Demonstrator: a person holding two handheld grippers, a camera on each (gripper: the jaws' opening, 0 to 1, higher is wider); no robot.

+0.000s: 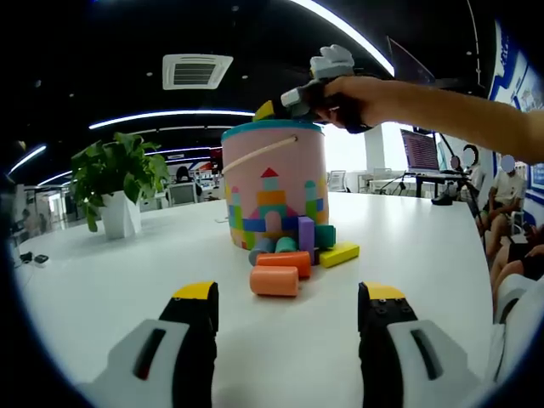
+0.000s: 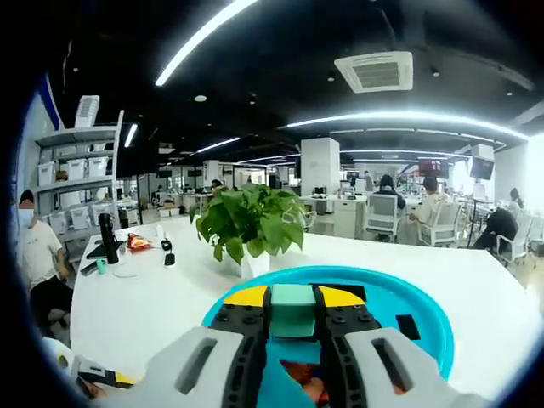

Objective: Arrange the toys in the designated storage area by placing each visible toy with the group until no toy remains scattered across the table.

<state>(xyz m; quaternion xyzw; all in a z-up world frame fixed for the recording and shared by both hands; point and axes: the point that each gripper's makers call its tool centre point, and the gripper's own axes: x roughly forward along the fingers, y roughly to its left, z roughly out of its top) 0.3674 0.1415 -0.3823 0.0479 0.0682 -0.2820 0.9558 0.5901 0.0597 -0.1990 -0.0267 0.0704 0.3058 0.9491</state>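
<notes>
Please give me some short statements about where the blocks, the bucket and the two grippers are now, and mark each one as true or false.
1. The right gripper holds a green block above the open bucket. True.
2. The left gripper grips an orange block. False: it is open, and the orange blocks lie on the table.
3. The yellow block lies beside the bucket. True.
4. The potted plant stands inside the bucket. False: it stands on the table, apart from it.
</notes>
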